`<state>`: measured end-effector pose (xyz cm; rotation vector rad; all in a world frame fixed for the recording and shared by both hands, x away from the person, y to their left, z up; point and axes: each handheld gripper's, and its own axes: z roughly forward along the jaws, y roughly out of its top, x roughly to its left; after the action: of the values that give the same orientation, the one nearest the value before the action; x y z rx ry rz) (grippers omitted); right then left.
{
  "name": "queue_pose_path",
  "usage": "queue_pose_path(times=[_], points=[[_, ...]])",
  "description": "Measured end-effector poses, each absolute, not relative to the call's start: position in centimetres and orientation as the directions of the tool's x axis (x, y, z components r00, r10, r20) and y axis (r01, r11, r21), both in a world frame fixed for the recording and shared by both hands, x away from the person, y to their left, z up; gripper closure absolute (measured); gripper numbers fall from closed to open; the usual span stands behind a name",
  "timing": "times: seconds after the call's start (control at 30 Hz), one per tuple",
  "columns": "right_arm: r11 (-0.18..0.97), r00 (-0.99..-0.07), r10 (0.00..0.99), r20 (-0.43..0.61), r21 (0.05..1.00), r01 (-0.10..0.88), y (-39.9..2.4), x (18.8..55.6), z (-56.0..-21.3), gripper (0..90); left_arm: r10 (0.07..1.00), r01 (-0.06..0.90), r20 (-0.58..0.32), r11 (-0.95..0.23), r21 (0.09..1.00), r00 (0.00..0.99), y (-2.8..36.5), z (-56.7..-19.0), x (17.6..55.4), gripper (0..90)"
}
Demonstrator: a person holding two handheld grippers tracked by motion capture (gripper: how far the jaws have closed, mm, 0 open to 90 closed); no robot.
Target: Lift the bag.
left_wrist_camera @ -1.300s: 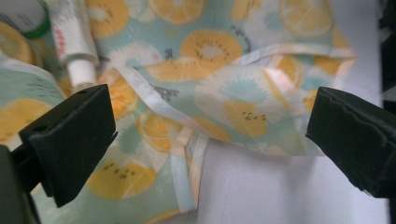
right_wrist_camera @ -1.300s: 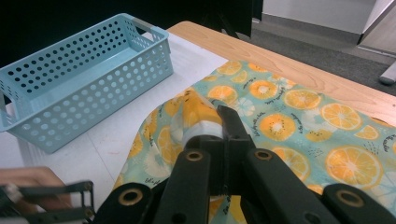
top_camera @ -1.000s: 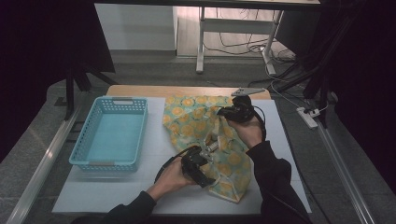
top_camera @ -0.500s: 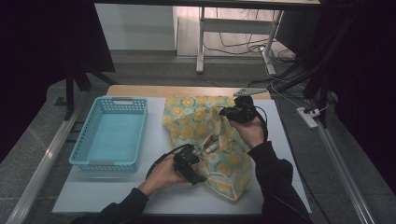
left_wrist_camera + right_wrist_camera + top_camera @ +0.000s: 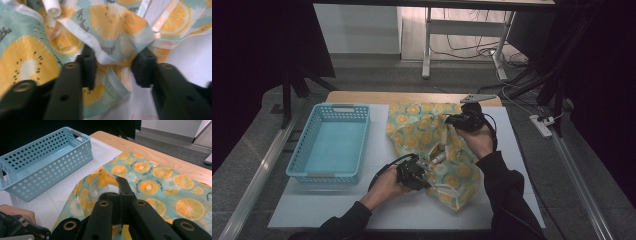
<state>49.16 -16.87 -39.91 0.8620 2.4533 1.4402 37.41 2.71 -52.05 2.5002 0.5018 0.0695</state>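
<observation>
Left gripper has just been closing its jaws around a bunched fold of the citrus-print apron near the table's front edge. Fabric sits between the pads, but I can't tell if they're actually pinching yet. Right gripper is clamped on the cloth farther back, toward the right edge, holding a peak of it up. There's a white strap running right past the left jaws. To do this well, I'd squeeze fully onto one layer only, keep the strap out, then pull both ends apart evenly. Blue basket waits at the left edge.
</observation>
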Motion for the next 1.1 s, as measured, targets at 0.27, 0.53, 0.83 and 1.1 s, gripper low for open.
queue_pose_path(times=[0.27,0.53,0.83,1.1], points=[[0.367,-0.820,0.555,0.139,0.844,0.391,-16.8,49.2,-39.9,90.0,0.372,0.346,-0.079,-0.737,0.581,0.925,2.6,-52.0,37.3,82.2],[0.360,-0.814,0.562,0.144,0.844,0.398,-17.3,49.2,-39.9,90.0,0.382,0.370,-0.107,-0.727,0.578,0.918,3.9,-51.1,37.2,43.0],[0.365,-0.818,0.558,0.140,0.844,0.394,-17.1,49.1,-39.7,90.0,0.399,0.354,-0.031,-0.773,0.527,0.916,5.0,-52.3,36.4,22.7],[0.367,-0.820,0.555,0.141,0.843,0.393,-16.9,49.1,-39.8,90.0,0.398,0.356,-0.045,-0.756,0.549,0.916,5.8,-52.2,37.0,57.4]])
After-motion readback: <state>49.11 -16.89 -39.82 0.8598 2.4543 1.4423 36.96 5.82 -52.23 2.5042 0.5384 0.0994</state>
